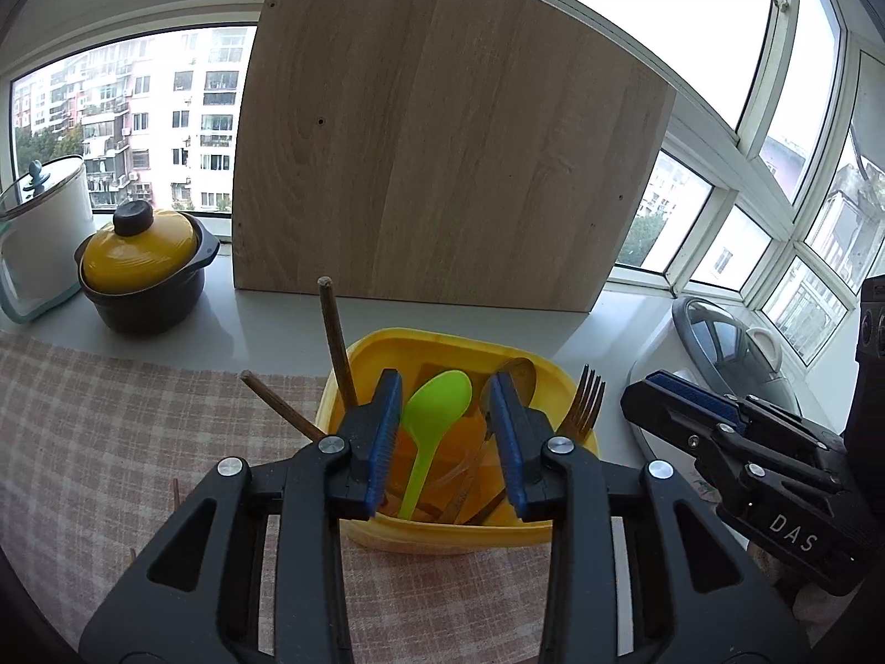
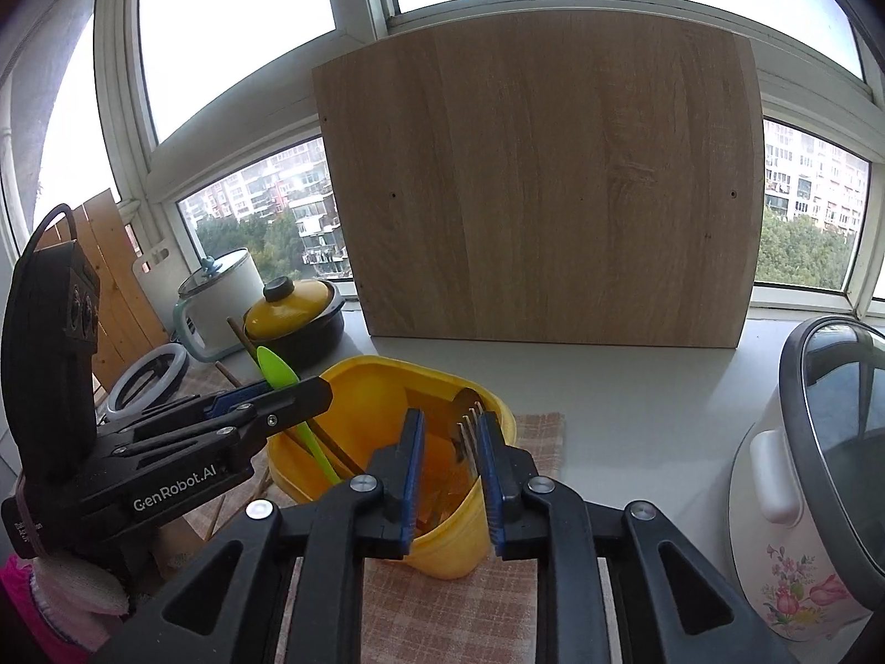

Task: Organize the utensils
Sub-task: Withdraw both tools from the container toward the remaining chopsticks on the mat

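Note:
A yellow plastic container (image 1: 442,537) stands on a checked cloth and also shows in the right wrist view (image 2: 365,382). In it stand a green plastic spoon (image 1: 434,415), a metal spoon (image 1: 517,379), a fork (image 1: 583,398) and wooden chopsticks (image 1: 334,343). My left gripper (image 1: 445,442) is open just above the container, its fingers on either side of the green spoon, touching nothing. My right gripper (image 2: 448,476) is open over the container's right side, with the fork (image 2: 470,431) beside its right finger.
A wooden board (image 1: 442,127) leans against the window behind the container. A yellow-lidded black pot (image 1: 146,271) and a white pot (image 1: 44,232) stand at the left. A rice cooker (image 2: 818,476) stands at the right. The checked cloth (image 1: 110,426) covers the counter.

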{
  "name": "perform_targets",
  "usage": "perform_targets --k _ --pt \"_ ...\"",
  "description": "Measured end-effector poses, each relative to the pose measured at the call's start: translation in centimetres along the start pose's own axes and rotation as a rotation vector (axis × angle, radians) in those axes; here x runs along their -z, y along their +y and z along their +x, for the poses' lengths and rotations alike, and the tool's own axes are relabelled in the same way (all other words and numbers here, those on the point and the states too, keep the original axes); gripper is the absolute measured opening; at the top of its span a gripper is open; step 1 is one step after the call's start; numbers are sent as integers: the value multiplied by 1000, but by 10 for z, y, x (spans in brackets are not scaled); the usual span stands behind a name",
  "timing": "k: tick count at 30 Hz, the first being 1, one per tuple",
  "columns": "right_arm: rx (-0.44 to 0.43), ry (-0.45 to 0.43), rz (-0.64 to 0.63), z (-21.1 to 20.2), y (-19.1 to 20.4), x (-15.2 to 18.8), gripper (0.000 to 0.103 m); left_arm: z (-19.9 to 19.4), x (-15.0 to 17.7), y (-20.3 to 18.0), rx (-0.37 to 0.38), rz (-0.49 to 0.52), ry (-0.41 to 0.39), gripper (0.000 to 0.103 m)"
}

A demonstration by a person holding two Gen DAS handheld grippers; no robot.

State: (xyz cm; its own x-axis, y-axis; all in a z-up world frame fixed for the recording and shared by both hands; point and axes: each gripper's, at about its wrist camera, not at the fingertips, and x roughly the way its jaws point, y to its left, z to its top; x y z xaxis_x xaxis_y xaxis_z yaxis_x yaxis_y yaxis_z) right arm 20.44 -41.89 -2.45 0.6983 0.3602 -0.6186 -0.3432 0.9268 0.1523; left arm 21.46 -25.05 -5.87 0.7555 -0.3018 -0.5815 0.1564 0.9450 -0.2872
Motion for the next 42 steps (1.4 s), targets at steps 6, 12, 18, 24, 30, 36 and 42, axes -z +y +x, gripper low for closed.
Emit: perform_targets --k 6,12,18,24,30,36,42 --pt "16 -14 7 -11 4 2 30 -14 2 -2 12 20 -12 38" --pt "28 -20 29 -22 5 7 30 -32 7 2 15 26 -17 38" --pt "32 -31 52 -34 9 17 44 -51 13 16 0 19 -15 38" --pt "18 -24 66 -40 19 24 53 -69 22 38 -4 2 -9 38" --pt "-3 -7 49 -42 37 34 69 -84 36 65 -44 -13 25 38" --pt "-9 26 17 -37 57 45 76 -90 57 106 -82 -63 101 38" --pt "-51 73 31 -25 73 55 76 -102 79 150 -137 -136 150 38"
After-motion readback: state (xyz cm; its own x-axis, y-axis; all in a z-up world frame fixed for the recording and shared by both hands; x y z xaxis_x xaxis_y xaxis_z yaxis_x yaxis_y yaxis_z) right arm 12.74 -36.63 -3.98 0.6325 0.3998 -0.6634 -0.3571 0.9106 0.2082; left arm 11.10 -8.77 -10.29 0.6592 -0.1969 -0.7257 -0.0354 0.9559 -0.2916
